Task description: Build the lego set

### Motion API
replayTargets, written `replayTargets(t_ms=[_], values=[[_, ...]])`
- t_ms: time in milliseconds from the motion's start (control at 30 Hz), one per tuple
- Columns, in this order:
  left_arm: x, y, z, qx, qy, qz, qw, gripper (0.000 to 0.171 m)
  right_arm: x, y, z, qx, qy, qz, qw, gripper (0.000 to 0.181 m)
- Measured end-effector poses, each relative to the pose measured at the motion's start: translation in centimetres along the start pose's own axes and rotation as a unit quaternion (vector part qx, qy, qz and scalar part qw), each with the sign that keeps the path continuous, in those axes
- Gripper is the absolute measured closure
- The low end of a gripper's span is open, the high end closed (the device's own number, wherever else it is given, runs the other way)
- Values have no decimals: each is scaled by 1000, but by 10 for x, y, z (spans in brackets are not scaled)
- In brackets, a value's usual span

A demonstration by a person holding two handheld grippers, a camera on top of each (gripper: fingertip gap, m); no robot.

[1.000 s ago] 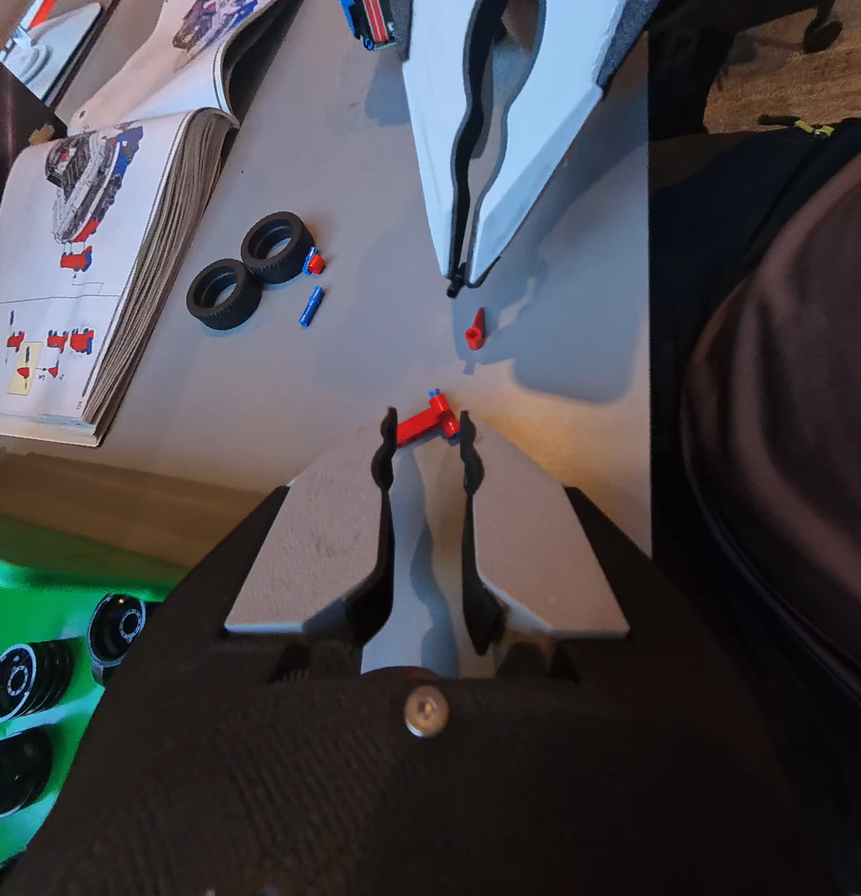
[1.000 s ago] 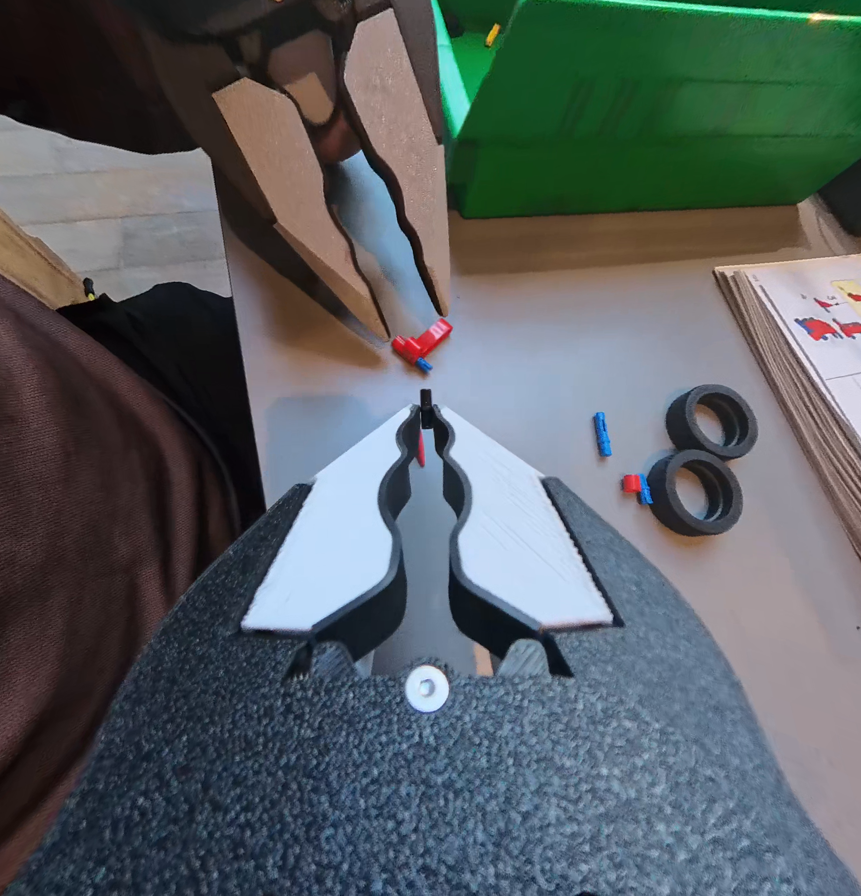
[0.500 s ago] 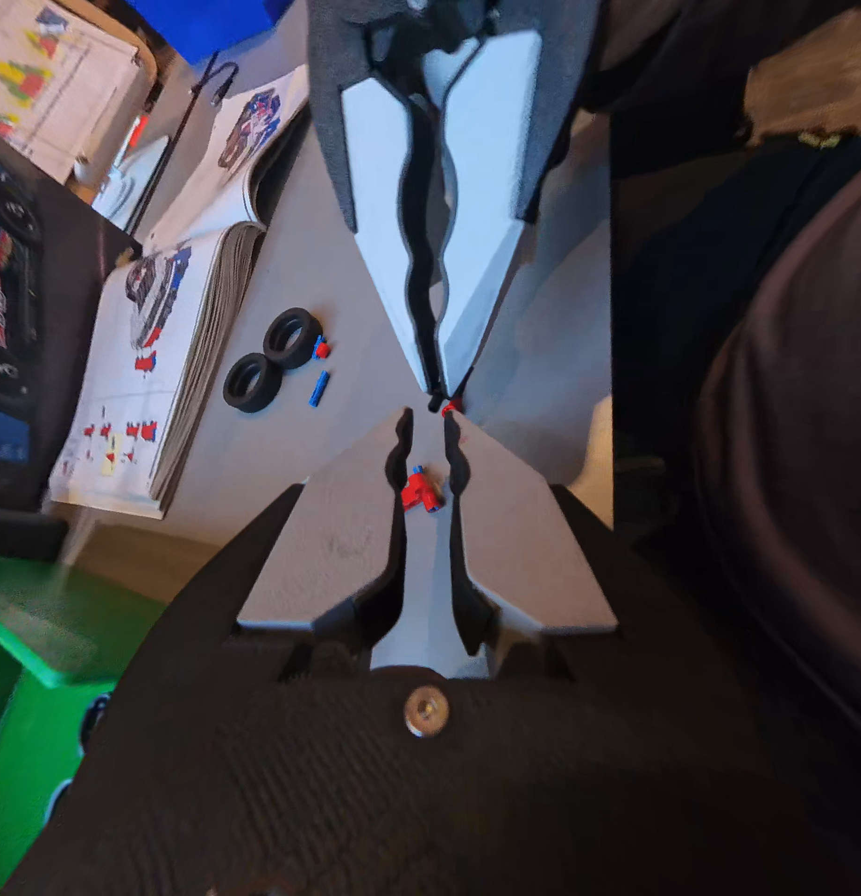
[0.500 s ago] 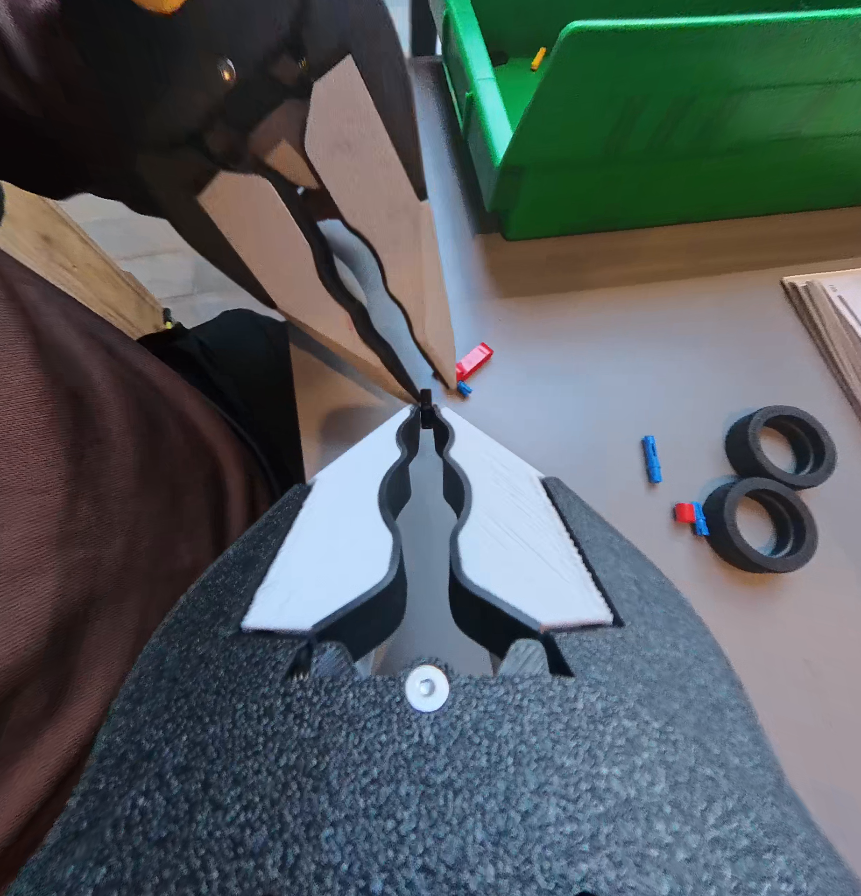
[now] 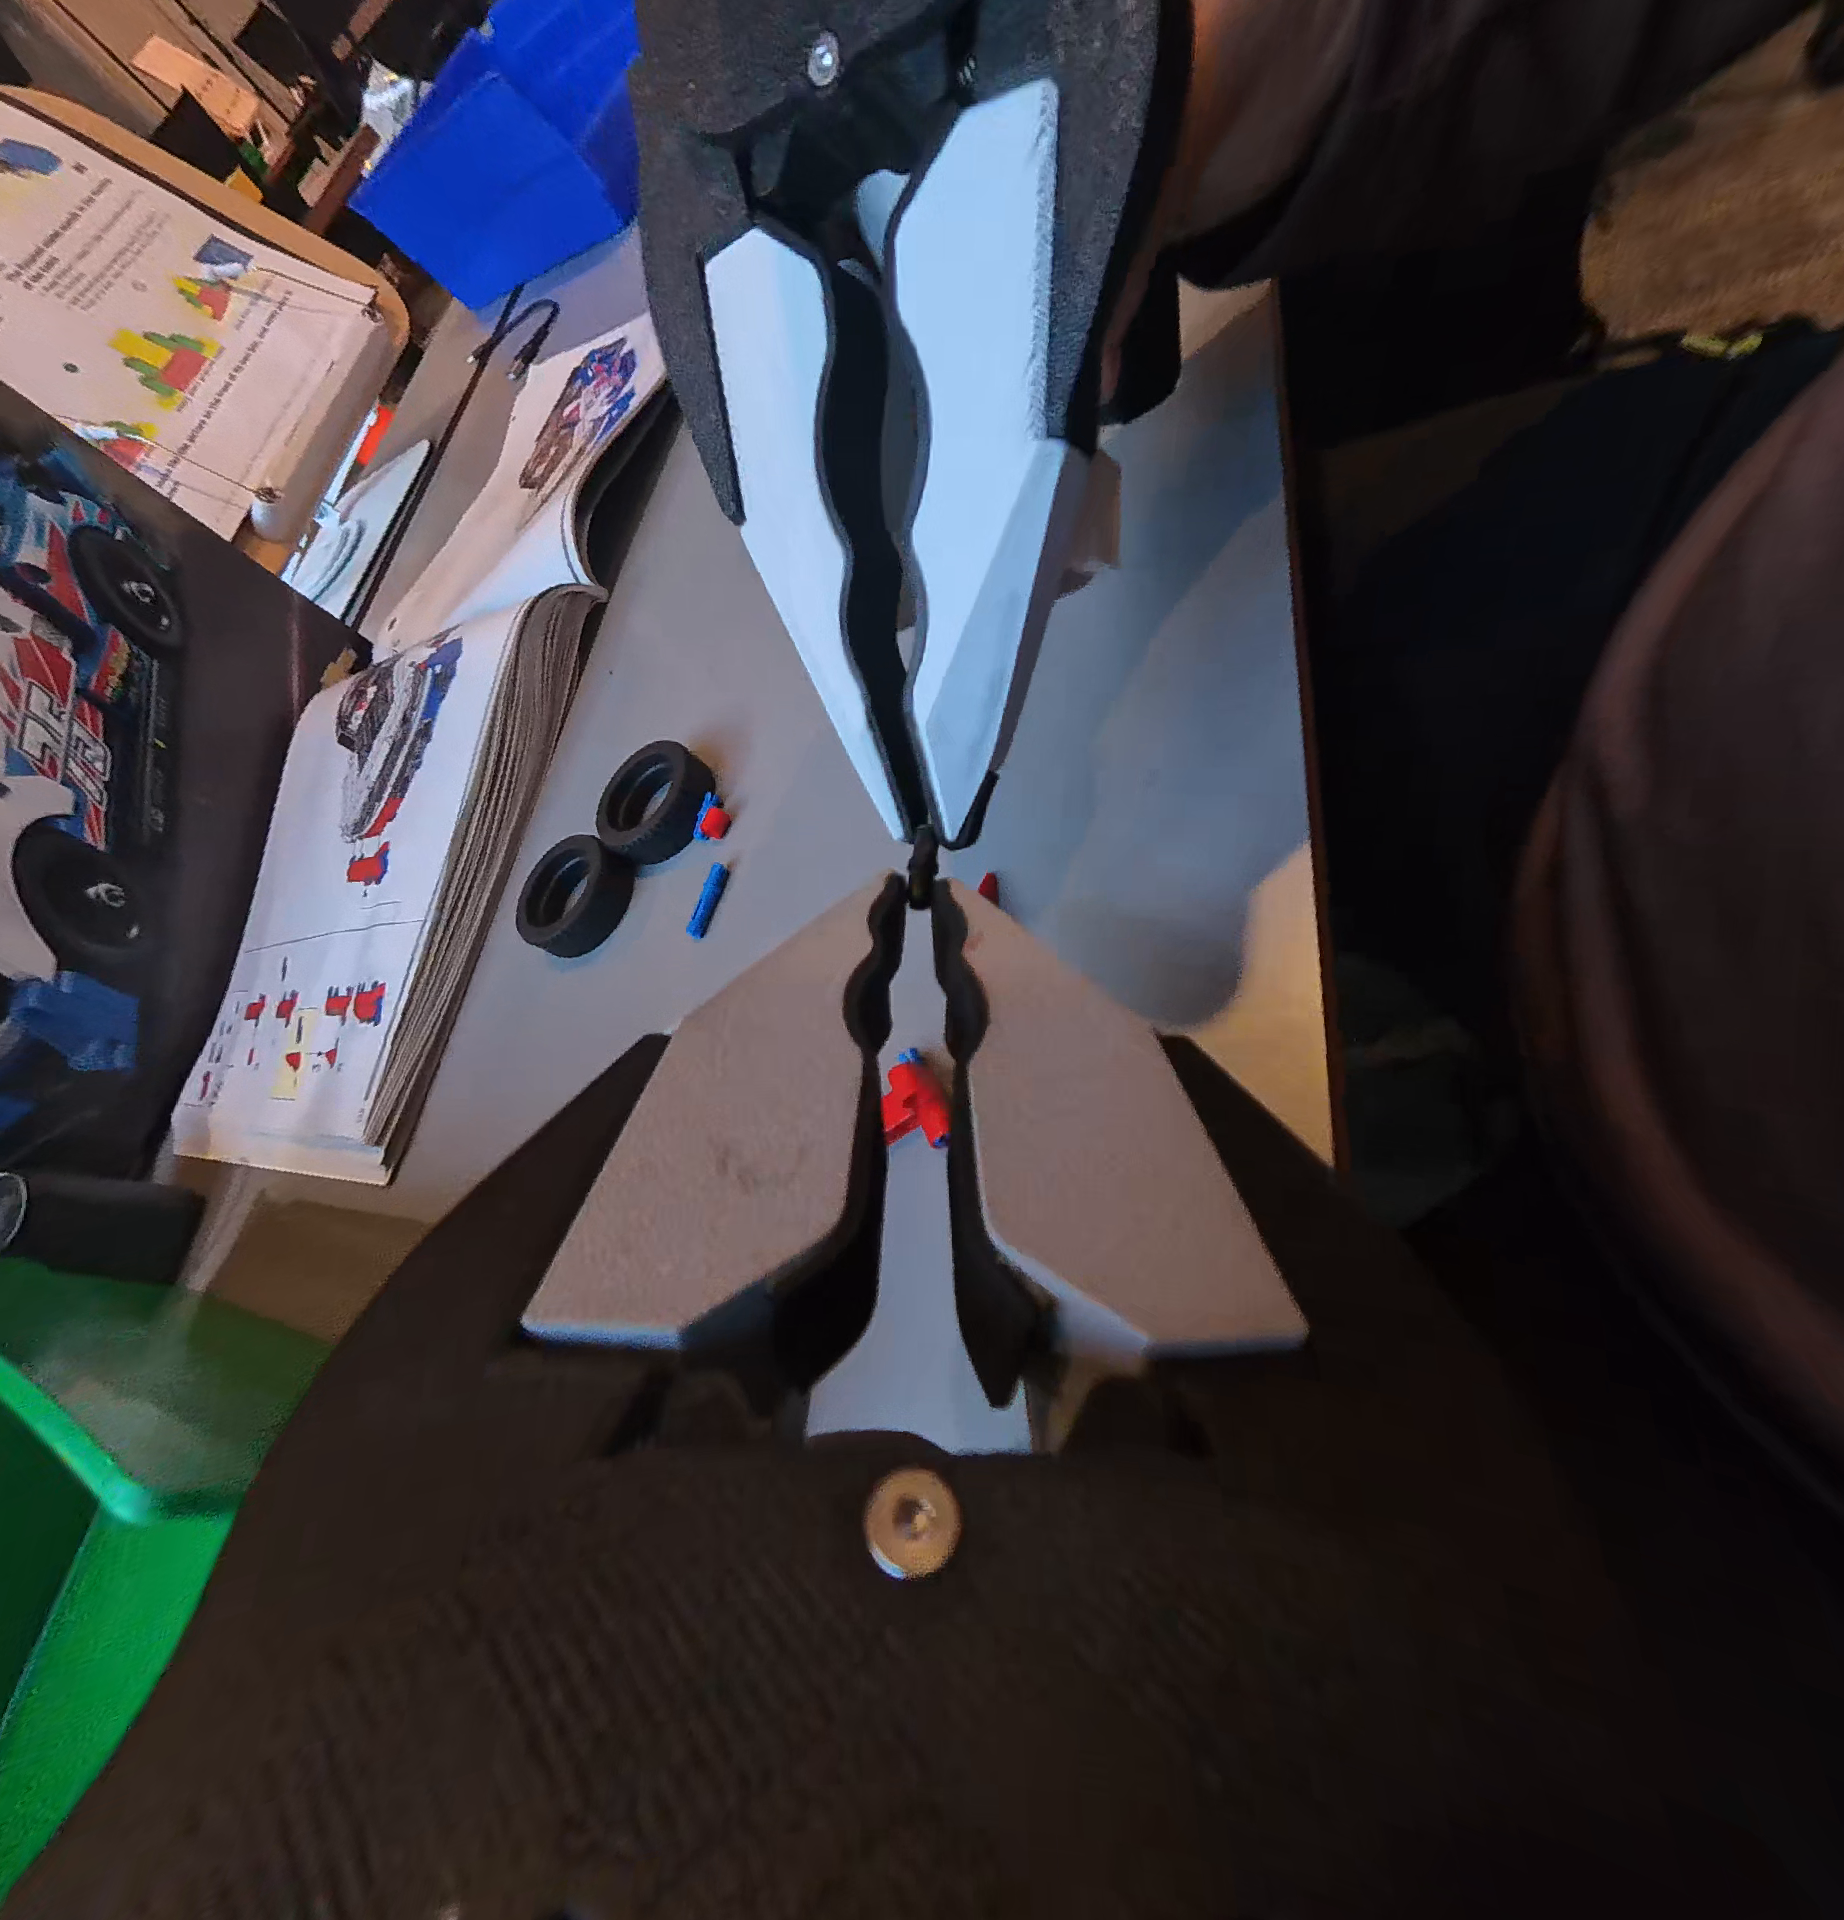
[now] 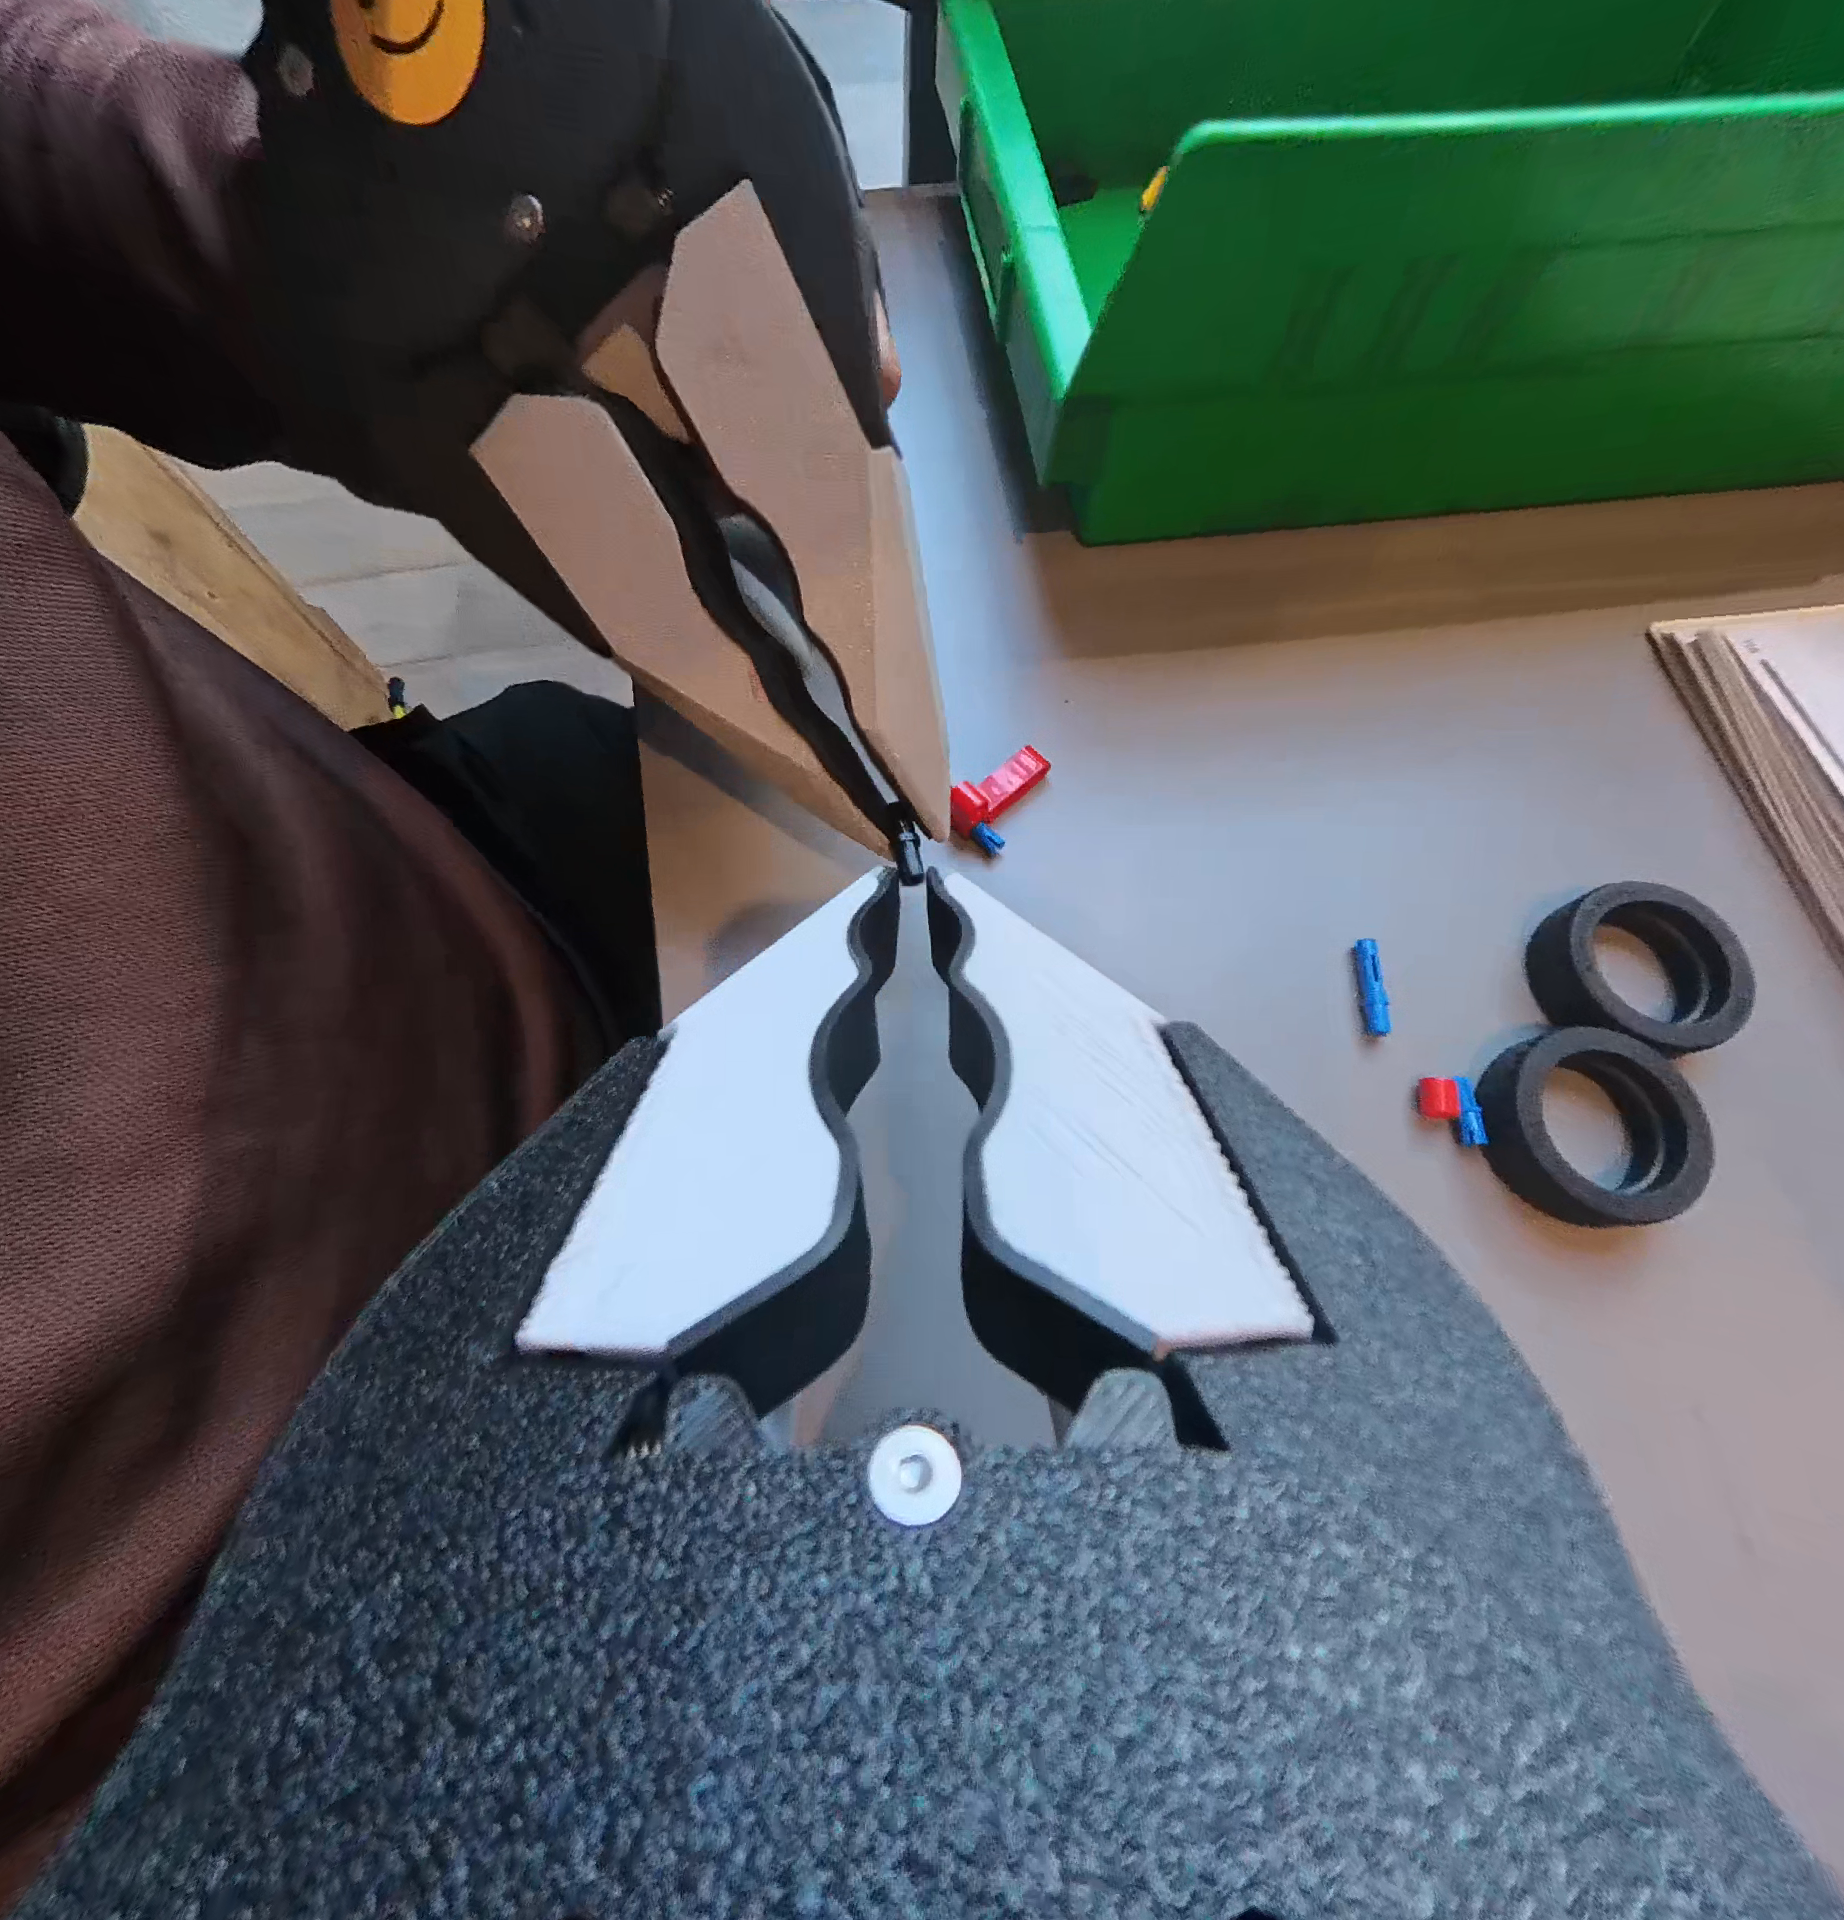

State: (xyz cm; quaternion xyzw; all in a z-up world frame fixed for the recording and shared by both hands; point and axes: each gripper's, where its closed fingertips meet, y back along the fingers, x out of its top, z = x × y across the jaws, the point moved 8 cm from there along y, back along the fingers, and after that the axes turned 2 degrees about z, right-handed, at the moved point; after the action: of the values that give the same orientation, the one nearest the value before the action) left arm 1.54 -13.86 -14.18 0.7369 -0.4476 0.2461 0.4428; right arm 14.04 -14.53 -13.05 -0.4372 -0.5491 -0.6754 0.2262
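Black, and very small, the pin (image 5: 920, 864) is the thing to watch in the left wrist view: it hangs in the air above the bench (image 5: 793, 644), caught end to end between two tips. The left claw (image 5: 915, 891) is nearly pressed together and seems to pinch the near end, while the right claw (image 5: 928, 831) comes down from above and pinches the far end. I judge the risk to be a slip. With so little pin in either grip, a twist or an early release could flick it off the near bench edge into the person's lap. Below, between the left fingers, a red piece (image 5: 910, 1103) with a blue peg lies on the bench. Two tyres (image 5: 653, 800), a blue pin (image 5: 708, 900) and an open instruction book (image 5: 398, 883) sit to the left. Blue bins (image 5: 502, 177) and a green bin (image 5: 24, 1558) crowd a cluttered room.

Seen from the right wrist view, the right claw (image 6: 911, 883) has a narrow gap with the pin (image 6: 907, 857) at its very tip, and the left claw (image 6: 910, 831) meets it from above. The red piece (image 6: 1001, 792) lies just beside them, and a dropped pin could hide in the shadows there. The grey bench (image 6: 1261, 727) is smooth and matt, so a round pin may roll. A green bin (image 6: 1417, 312) stands at the back
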Motion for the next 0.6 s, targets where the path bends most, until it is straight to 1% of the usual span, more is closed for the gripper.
replayTargets(t_ms=[133,333,600], values=[[2,4,-1,-2,5,28,1000,170,4,-1,-2,2,14,3,1000,178],[-1,4,-2,-4,16,27,999,170,4,-3,-3,0,16,1,1000,178],[-4,2,-2,-4,27,33,999,170,5,-2,0,6,7,18,1000,178]])
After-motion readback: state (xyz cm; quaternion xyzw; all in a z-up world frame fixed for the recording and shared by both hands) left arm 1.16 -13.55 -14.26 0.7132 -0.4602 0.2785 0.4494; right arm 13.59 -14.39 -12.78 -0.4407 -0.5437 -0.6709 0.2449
